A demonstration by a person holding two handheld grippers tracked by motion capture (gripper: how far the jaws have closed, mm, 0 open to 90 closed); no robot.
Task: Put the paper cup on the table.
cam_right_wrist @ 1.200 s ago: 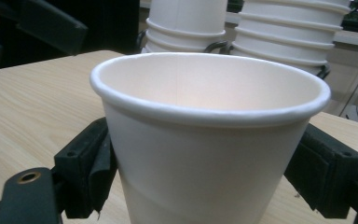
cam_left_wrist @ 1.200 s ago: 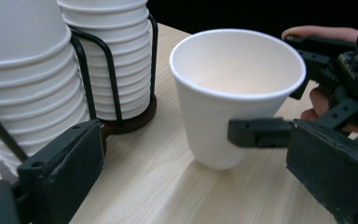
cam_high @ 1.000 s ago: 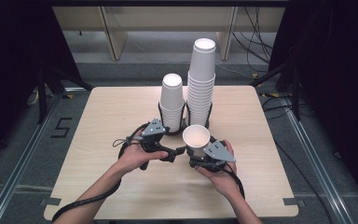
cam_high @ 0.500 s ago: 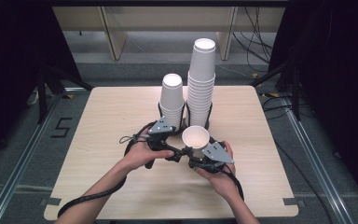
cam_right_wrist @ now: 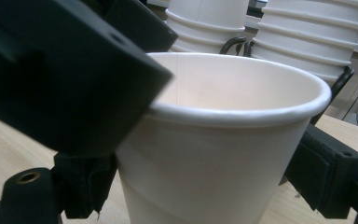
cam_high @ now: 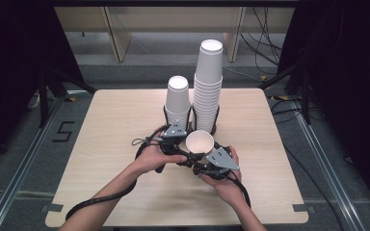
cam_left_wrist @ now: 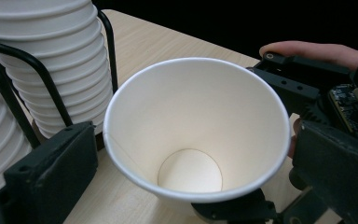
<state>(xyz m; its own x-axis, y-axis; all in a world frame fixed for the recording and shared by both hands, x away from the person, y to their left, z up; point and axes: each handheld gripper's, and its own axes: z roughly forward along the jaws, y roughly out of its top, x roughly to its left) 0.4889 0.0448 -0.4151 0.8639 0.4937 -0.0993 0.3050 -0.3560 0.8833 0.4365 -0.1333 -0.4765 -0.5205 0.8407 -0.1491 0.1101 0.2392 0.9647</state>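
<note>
since the earlier frames the left gripper (cam_high: 185,155) has slid sideways toward the single cup (cam_high: 200,142) and its jaws have just been opening; they now stand wide apart, one on each side of the cup, with no pad seen pressing on the paper. left gripper view: cup mouth sits between the two black jaws, gaps visible on both flanks.

right gripper (cam_high: 203,161) unmoved, clamped on the single cup low on its wall. right gripper view: a jaw hugs each side of the cup body (cam_right_wrist: 223,154). the cup stands upright, mouth up, just in front of the short stack (cam_high: 178,102) and near the base of the tall stack (cam_high: 208,82). both stacks stand mouth down in black wire holders (cam_high: 166,114) at the far middle of the table (cam_high: 101,144).

step in hand, as i read it: one cup is off the stacks and is being passed or steadied between the two tools, left one released and straddling it, right one carrying it.

next move, a judgement: either the left jaws close on the upper wall near the rim so the right can let go, or the left backs off and the right carries the cup away from the short stack. paper wall is thin; a gentle squeeze and a level wrist are wanted, and room kept from the wire holders.
</note>
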